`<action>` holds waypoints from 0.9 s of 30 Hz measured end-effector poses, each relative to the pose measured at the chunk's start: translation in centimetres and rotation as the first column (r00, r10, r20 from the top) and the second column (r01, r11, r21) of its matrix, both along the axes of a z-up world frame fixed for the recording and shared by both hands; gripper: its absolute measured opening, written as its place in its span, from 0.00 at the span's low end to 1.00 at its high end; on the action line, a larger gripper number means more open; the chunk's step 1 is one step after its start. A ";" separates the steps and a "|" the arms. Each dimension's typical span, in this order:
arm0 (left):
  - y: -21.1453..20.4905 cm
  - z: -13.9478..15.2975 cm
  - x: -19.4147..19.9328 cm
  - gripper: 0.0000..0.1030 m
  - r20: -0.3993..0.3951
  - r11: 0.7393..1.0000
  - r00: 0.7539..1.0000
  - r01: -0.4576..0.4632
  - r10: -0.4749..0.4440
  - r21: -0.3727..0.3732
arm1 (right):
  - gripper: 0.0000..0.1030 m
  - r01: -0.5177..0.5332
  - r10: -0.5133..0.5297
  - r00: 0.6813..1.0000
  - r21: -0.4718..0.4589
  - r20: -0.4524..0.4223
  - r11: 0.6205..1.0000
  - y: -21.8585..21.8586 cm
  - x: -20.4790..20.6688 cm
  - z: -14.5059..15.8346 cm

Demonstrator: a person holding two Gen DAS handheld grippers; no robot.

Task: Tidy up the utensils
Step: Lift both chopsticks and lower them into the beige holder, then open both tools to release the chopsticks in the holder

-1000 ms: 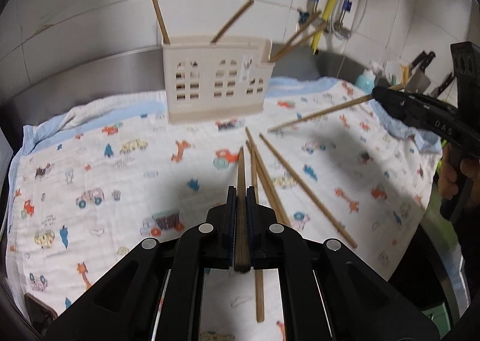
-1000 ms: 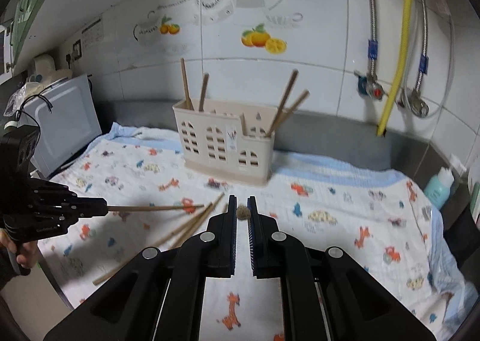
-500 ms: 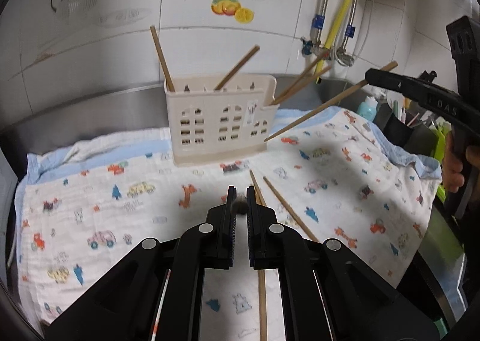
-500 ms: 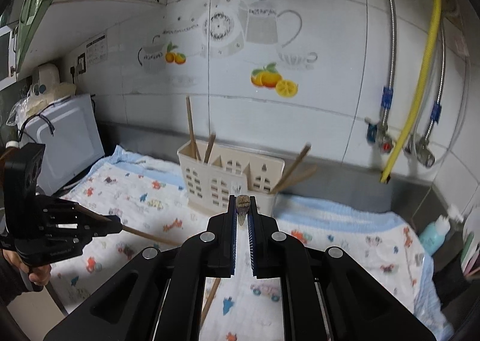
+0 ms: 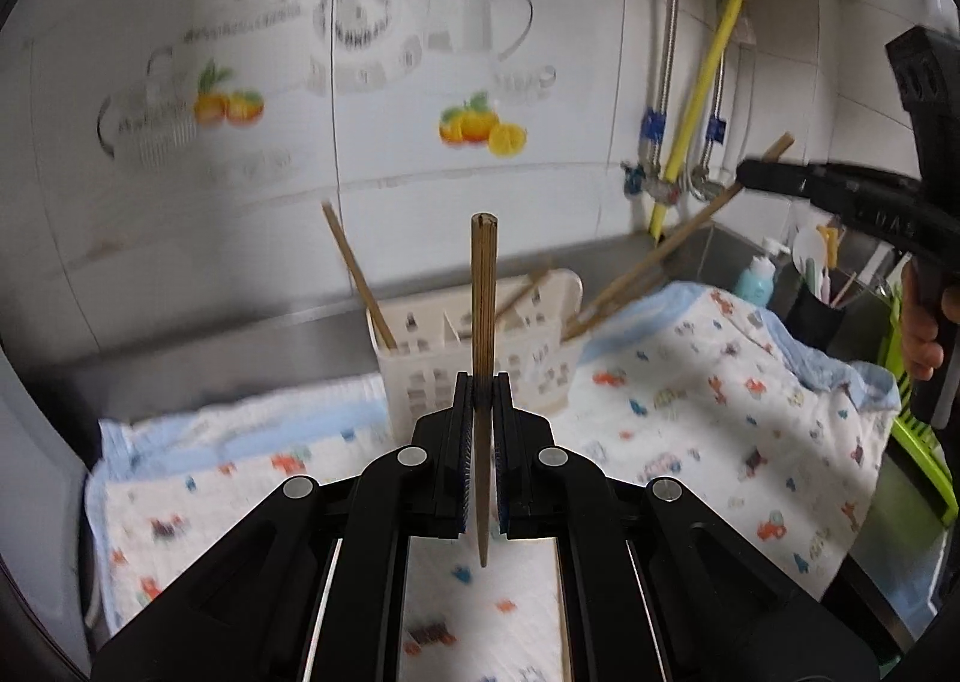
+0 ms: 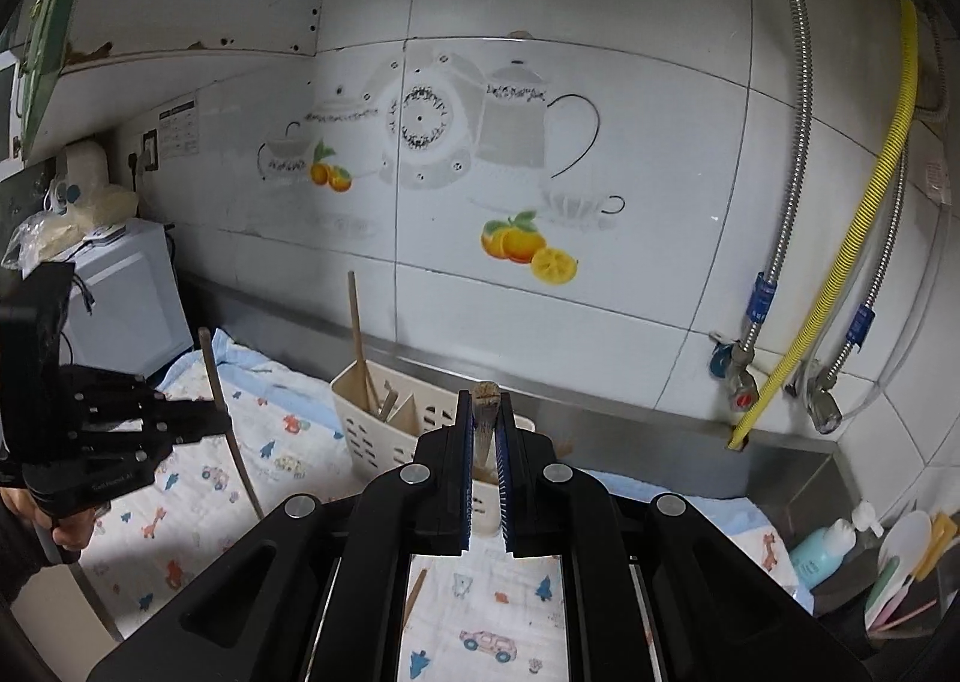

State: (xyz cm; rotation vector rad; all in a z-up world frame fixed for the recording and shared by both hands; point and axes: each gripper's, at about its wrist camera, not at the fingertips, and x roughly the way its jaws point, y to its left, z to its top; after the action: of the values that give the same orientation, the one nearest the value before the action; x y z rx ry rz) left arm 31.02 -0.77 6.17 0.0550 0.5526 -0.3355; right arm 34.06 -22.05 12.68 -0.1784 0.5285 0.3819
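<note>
A cream utensil holder [image 5: 480,346] stands on the printed cloth [image 5: 720,382] near the back wall, with several chopsticks leaning in it. My left gripper [image 5: 482,382] is shut on a wooden chopstick [image 5: 482,286], held upright above the cloth in front of the holder. My right gripper [image 6: 483,403] is shut on another chopstick [image 6: 483,412], seen end-on just before the holder [image 6: 384,430]. In the left wrist view the right gripper [image 5: 744,175] holds its chopstick [image 5: 660,256] slanting down to the holder's right end. In the right wrist view the left gripper [image 6: 222,418] holds its chopstick [image 6: 231,430] left of the holder.
A loose chopstick [image 6: 414,592] lies on the cloth below my right gripper. A white appliance [image 6: 126,304] stands at the left. At the right are a blue bottle [image 6: 828,547], a dark cup with utensils [image 5: 822,298] and a green rack [image 5: 918,442]. Pipes and a yellow hose [image 6: 840,238] run down the wall.
Both grippers have risen and tilted up with their chopsticks. The left chopstick now stands upright. The right chopstick's lower end has come to the holder's right end.
</note>
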 end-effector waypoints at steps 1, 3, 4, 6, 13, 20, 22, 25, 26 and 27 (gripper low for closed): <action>-0.1 0.8 0.2 0.05 0.017 1.000 1.000 -0.005 0.005 0.000 | 0.07 0.003 -0.003 1.000 0.002 -0.006 1.000 0.0 0.5 0.1; -0.1 2.6 1.0 0.05 0.063 1.000 0.998 -0.023 0.023 0.000 | 0.07 0.002 -0.002 1.000 0.010 -0.024 1.000 0.1 1.3 0.0; 0.0 3.4 1.3 0.05 0.079 1.000 0.996 -0.028 0.028 -0.004 | 0.07 0.003 -0.003 0.999 0.013 -0.033 1.000 0.2 1.8 -0.2; -0.1 5.1 2.3 0.05 0.128 0.999 0.990 -0.053 0.052 0.005 | 0.07 0.003 -0.003 0.999 0.013 -0.040 1.000 0.4 2.4 -0.6; 0.0 8.4 6.2 0.05 0.209 0.994 0.972 -0.101 0.109 -0.049 | 0.07 -0.006 0.007 0.998 0.012 -0.070 1.000 0.7 4.0 -2.4; 0.0 6.0 10.1 0.05 0.153 0.987 0.976 -0.145 0.154 -0.066 | 0.07 -0.007 0.009 0.995 0.012 -0.097 1.000 0.6 5.1 -4.2; 0.2 4.9 10.9 0.05 0.127 0.986 0.978 -0.157 0.164 -0.062 | 0.07 -0.009 0.011 0.995 0.015 -0.102 1.000 0.6 5.3 -4.5; 0.2 3.2 11.9 0.05 0.088 0.985 0.981 -0.168 0.172 -0.047 | 0.07 -0.013 0.015 0.994 0.023 -0.112 1.000 0.6 5.6 -5.1; 0.2 2.7 12.1 0.06 0.075 0.985 0.983 -0.166 0.169 -0.047 | 0.07 -0.014 0.016 0.993 0.023 -0.114 1.000 0.6 5.6 -5.3; 0.2 2.2 12.3 0.06 0.060 0.985 0.983 -0.170 0.172 -0.040 | 0.07 -0.014 0.017 0.993 0.024 -0.113 1.000 0.6 5.6 -5.5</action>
State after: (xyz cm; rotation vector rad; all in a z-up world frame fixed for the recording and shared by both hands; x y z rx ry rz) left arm 43.34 -0.55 8.34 -0.0156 0.4844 -0.1754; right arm 39.61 -21.41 7.18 -0.1390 0.6348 0.4147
